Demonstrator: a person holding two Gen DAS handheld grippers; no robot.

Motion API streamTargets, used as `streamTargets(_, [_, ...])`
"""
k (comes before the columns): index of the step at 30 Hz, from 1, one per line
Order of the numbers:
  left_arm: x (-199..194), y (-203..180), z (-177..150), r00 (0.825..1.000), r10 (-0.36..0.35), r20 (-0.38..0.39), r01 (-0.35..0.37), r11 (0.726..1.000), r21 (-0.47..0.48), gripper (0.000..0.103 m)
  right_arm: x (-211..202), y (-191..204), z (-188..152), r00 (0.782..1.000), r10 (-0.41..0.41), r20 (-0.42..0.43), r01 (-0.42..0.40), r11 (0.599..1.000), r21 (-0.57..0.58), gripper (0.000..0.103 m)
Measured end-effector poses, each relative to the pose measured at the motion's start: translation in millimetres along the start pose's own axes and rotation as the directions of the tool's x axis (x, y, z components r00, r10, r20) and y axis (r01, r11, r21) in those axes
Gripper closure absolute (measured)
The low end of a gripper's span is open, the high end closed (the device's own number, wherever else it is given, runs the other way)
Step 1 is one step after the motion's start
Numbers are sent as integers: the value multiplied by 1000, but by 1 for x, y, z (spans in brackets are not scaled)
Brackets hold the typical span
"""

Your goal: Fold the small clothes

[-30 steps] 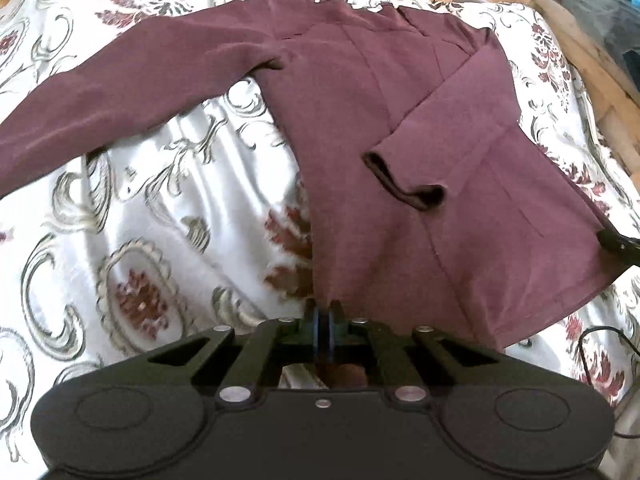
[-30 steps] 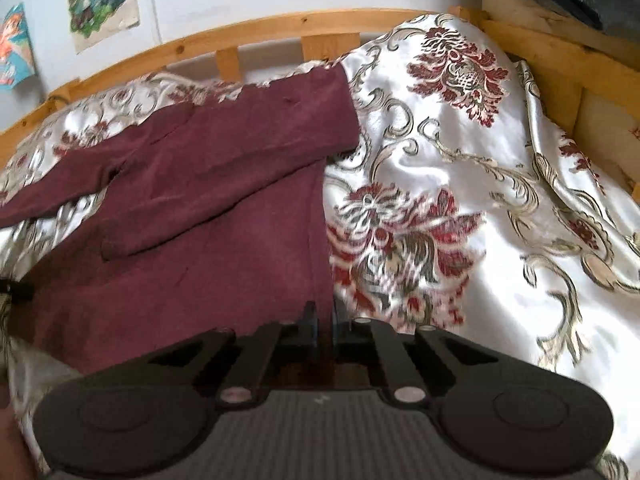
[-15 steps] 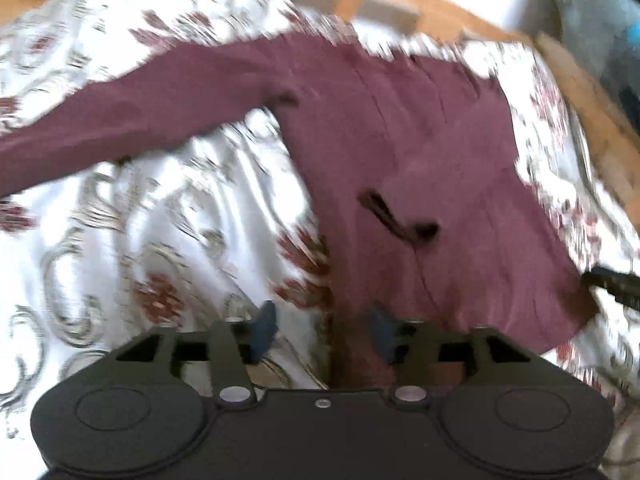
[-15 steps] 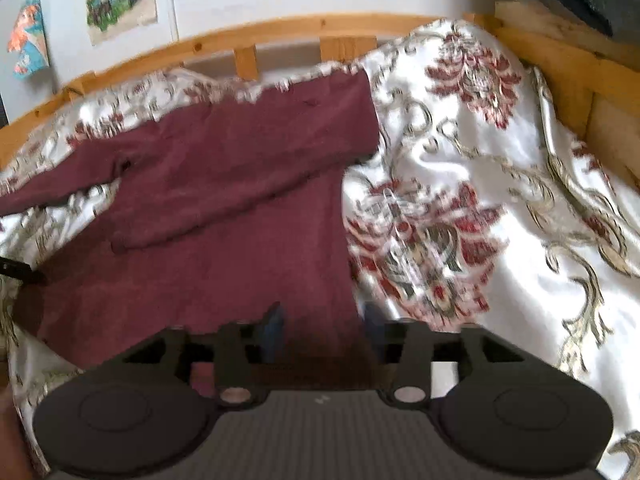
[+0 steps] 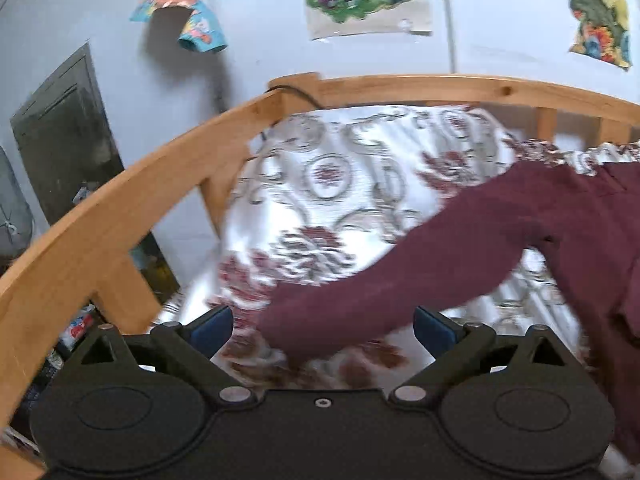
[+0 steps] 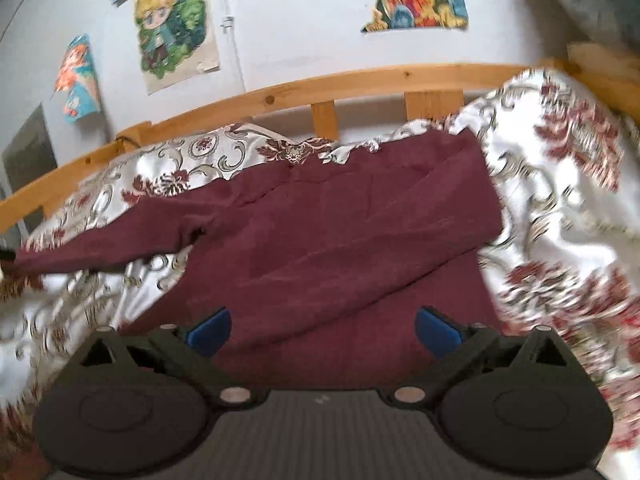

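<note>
A maroon long-sleeved top point(image 6: 340, 248) lies flat on the patterned bedspread point(image 6: 560, 216). One sleeve is folded across its body. The other sleeve point(image 5: 400, 276) stretches out to the left, its cuff end point(image 5: 288, 332) between my left gripper's fingers. My left gripper point(image 5: 323, 330) is open wide, just above that cuff. My right gripper point(image 6: 322, 330) is open wide and empty above the top's lower body.
A wooden bed rail point(image 5: 132, 200) runs along the left and back of the bed; it also shows in the right wrist view point(image 6: 360, 84). A black cable point(image 5: 296, 94) hangs over its corner. Posters hang on the wall point(image 6: 280, 20) behind.
Both grippers opened and let go of the top's hem. My left gripper swung left to the outstretched sleeve's cuff. My right gripper lifted and tilted up.
</note>
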State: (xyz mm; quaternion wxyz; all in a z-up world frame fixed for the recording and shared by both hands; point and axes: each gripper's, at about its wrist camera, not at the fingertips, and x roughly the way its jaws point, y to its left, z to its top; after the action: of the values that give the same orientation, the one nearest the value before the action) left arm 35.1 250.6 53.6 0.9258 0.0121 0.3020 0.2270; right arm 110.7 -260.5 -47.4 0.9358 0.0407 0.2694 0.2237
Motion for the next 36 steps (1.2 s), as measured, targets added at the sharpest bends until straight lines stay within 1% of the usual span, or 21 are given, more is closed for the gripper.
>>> streamTargets(2, [8,13,4,1000,-18,-1,18,1000,-23,12,10,4,-3,1000,16,-7,-15,999,43,1])
streamTargets(4, [14,20,8,997,-80,-20,80,997,-17,19,16,5,-7,1000,23,-11,-22,998,54,1])
streamTargets(6, [21,21,9,988,-133,-79,134,991,18,36,18,5,-14,1000,23,-20,-22,999,36,1])
streamTargets(7, [25,19,8,984,-136,-111,142,989,41,39,17,5,-18,1000,18,-25,-17,1000,23,1])
streamTargets(9, [33,16,10,978,-121,-172,137,987,86,43,15,4,-26,999,1,-36,-1,1000,15,1])
streamTargets(11, [39,17,12,976,-95,-198,115,989,88,45,14,0,-32,998,0,-56,2,999,34,1])
streamTargets(13, [44,20,14,970,-76,-232,98,992,81,46,14,-2,-35,998,-1,-69,5,999,52,1])
streamTargets(14, [47,21,16,966,-77,-246,99,992,78,53,13,-2,-36,997,-4,-73,8,998,55,1])
streamTargets(15, [48,21,17,962,-77,-261,100,992,79,72,12,-2,-36,997,-5,-72,10,998,57,1])
streamTargets(16, [50,20,18,956,-72,-283,99,992,82,86,12,-1,-35,998,-5,-68,9,998,57,1])
streamTargets(17, [51,19,19,949,-74,-307,103,992,79,97,11,-1,-35,998,-5,-64,8,998,57,1])
streamTargets(20, [50,10,29,927,-36,-373,71,994,79,98,7,1,-32,999,-3,-45,5,999,52,1])
streamTargets(21, [47,8,35,918,-48,-394,77,995,57,99,6,1,-32,999,-1,-40,3,999,52,1])
streamTargets(24, [37,9,60,888,-123,-442,114,992,-48,99,4,1,-31,999,1,-35,1,998,57,1])
streamTargets(28, [17,0,98,861,-217,-460,171,975,-141,99,-2,-1,-30,1000,6,-31,-4,998,67,1])
streamTargets(30, [5,-12,114,856,-263,-444,218,964,-151,99,-5,-1,-27,1000,9,-24,-8,998,66,1])
streamTargets(33, [-16,-45,135,863,-297,-409,286,954,-89,99,-10,-2,-25,1000,11,-13,-10,998,64,1])
streamTargets(34, [-21,-55,140,861,-311,-402,310,948,-71,99,-12,-4,-24,1000,9,-9,-9,998,66,1])
streamTargets(36, [-34,-83,149,850,-348,-395,367,930,-30,99,-14,-6,-22,1000,3,-6,-3,998,69,1])
